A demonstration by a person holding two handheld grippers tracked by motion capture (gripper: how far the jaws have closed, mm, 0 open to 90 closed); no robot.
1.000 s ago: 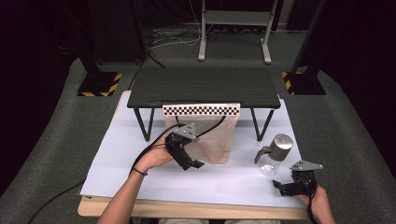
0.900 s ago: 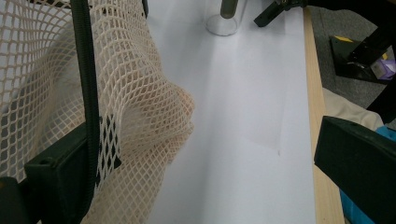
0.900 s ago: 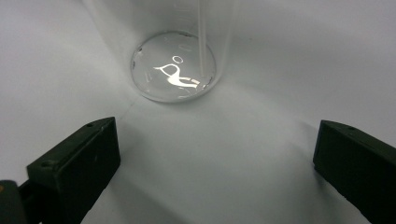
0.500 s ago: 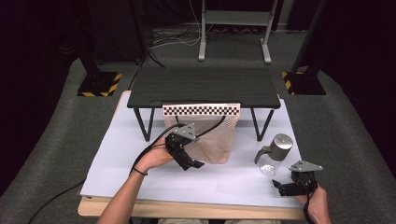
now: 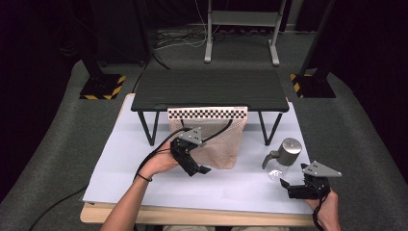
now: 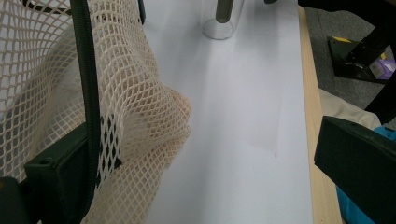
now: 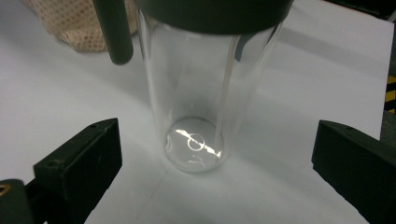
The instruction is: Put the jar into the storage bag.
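Observation:
A beige mesh bag (image 5: 216,144) hangs from the front of a low black stand (image 5: 207,89), under a checkered strip. My left gripper (image 5: 196,168) is at the bag's lower left, open. In the left gripper view (image 6: 203,149) the mesh (image 6: 140,107) and its black edge band (image 6: 86,84) drape against the left jaw, with nothing between the jaws. A clear glass bottle (image 5: 283,159) with a grey metal cap and handle stands at the right. My right gripper (image 5: 286,188) is open just in front of it, with the bottle (image 7: 196,102) straight ahead (image 7: 217,140) and untouched.
A white sheet (image 5: 144,183) covers the table; its wooden front edge (image 5: 192,217) runs below. The stand's legs (image 5: 154,127) rest on the sheet. Dark tripod feet with yellow-black tape (image 5: 98,89) stand on the grey floor beyond.

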